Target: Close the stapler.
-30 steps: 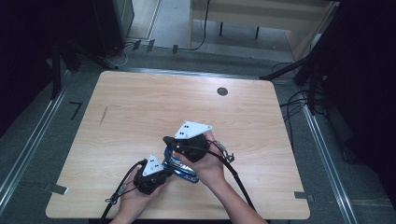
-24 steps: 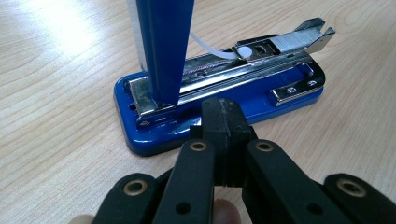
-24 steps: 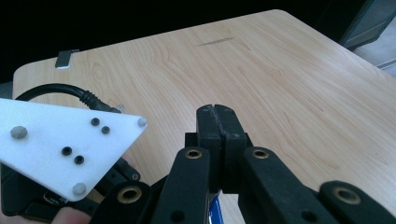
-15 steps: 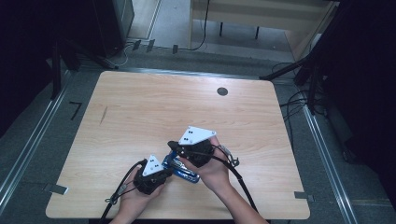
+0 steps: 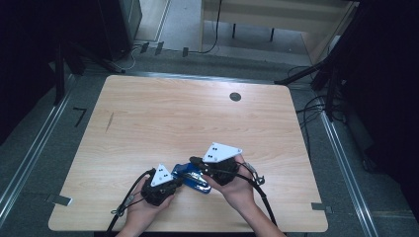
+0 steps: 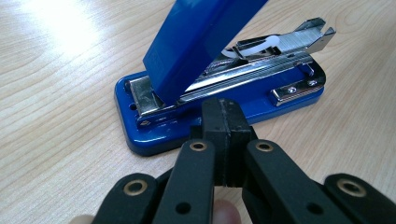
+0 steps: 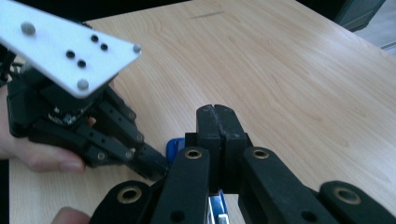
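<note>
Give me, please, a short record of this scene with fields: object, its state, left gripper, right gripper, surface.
object: blue stapler
state: lid swung up, metal staple track bare, base flat on the table
left gripper: jaws shut, tips at the stapler's base
right gripper: jaws shut, above the stapler
surface: wooden table

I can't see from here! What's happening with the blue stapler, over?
Left gripper shut, tips at the stapler's base. Right gripper shut, above it. Blue stapler lies on the table, lid swung up. Nothing in the way.
</note>
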A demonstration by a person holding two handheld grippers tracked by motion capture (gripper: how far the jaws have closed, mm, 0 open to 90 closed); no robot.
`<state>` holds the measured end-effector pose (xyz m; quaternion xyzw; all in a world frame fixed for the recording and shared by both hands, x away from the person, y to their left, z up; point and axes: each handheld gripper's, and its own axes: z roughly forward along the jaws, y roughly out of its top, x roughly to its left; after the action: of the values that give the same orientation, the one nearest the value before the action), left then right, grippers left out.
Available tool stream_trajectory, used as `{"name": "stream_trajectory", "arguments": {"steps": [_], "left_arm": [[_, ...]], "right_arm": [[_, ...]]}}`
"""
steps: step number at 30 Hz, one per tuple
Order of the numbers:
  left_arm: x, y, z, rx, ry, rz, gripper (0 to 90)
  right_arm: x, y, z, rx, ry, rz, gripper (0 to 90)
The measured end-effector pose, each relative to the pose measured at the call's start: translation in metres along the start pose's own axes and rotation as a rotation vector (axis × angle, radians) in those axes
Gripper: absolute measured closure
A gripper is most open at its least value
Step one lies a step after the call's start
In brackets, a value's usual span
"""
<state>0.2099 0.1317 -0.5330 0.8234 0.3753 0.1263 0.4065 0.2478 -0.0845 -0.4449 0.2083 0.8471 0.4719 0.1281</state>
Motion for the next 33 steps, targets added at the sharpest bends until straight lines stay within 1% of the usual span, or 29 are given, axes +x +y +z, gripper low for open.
{"name": "stream_trajectory", "arguments": {"steps": [6,13,16,20,22,23,25,27,30,33], "left_arm": [[0.000,0.000,0.000,0.000,-0.003,0.002,90.0],[0.000,0.000,0.000,0.003,0.000,0.005,90.0],[-0.001,0.000,0.000,0.001,-0.001,0.006,90.0],[-0.001,0.000,-0.001,0.000,0.002,0.013,90.0],[-0.001,0.000,-0.001,-0.001,-0.001,0.013,90.0],[-0.001,0.000,-0.001,-0.001,-0.002,0.011,90.0],[0.000,0.000,-0.001,0.000,-0.007,0.006,90.0],[0.000,0.000,-0.001,0.001,-0.007,0.007,90.0],[0.000,0.000,-0.001,0.000,-0.007,0.007,90.0],[0.001,-0.001,-0.001,-0.002,-0.010,0.006,90.0]], "right_arm": [[0.001,-0.015,-0.004,0.014,-0.004,0.001,90.0],[0.002,-0.032,-0.009,0.028,-0.008,0.021,90.0],[0.003,-0.040,-0.012,0.039,-0.011,0.022,90.0],[0.005,-0.053,-0.016,0.050,-0.016,0.037,90.0],[0.008,-0.058,-0.017,0.062,-0.031,0.030,90.0],[0.008,-0.059,-0.017,0.067,-0.037,0.021,90.0],[0.008,-0.062,-0.017,0.069,-0.046,0.024,90.0],[0.008,-0.063,-0.016,0.057,-0.046,0.028,90.0],[0.012,-0.064,-0.014,0.049,-0.047,0.018,90.0],[0.011,-0.067,-0.011,0.057,-0.048,0.038,90.0]]}}
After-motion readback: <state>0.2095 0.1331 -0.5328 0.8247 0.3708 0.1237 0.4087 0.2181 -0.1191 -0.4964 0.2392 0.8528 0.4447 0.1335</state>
